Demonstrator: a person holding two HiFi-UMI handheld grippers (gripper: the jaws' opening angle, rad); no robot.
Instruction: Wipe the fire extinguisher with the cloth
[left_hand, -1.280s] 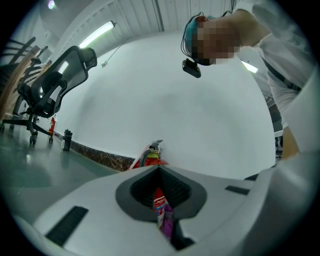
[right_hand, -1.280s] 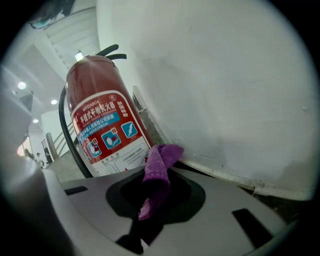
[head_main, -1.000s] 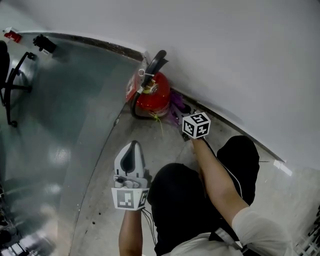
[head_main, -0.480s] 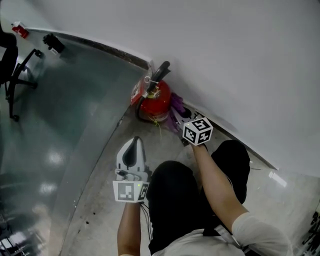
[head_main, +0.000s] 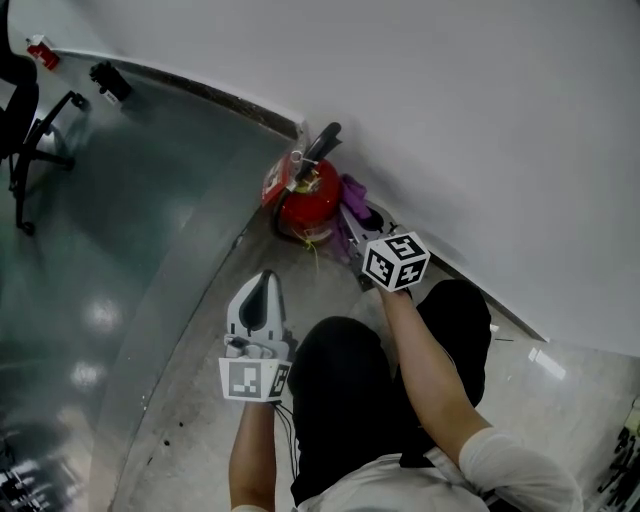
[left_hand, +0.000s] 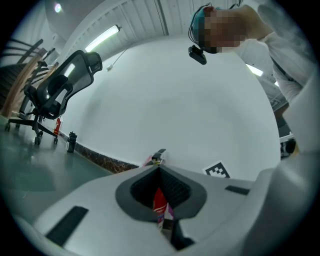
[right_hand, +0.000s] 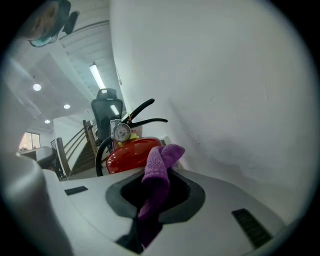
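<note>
Gripping the purple cloth (right_hand: 167, 152): right hand-held gripper (right_hand: 161, 172) has its jaws clamped on a bunched fold, and the free end sticks out past the tips toward the fire extinguisher (right_hand: 131, 156).
- From the head view, the extinguisher (head_main: 305, 195) stands upright on the floor (head_main: 180, 300), right at the foot of the white wall (head_main: 450, 100). Its black lever (head_main: 322, 140) points up and away from the person.
- Cloth (head_main: 352, 205) sits on the wall side of the extinguisher, just beside the red body near the top. Can't tell if it actually touches.
- Right gripper view: pressure gauge (right_hand: 121, 132) faces the camera, and the black hose (right_hand: 102, 152) curves down the extinguisher's far side.
- Left hand-held gripper (head_main: 262, 285): jaws closed together with nothing between them. It hangs on the person's side of the extinguisher, well apart from it, nose pointed at it. In its own view a strip of red body (left_hand: 159, 200) shows through the slit below the tips.
- Person's knees in black trousers (head_main: 345, 400) are behind both grippers, on the side away from the extinguisher.
- Office chair (head_main: 25, 110) is far to the extinguisher's left, with a small dark bottle (head_main: 108, 80) by the wall base between chair and extinguisher.
</note>
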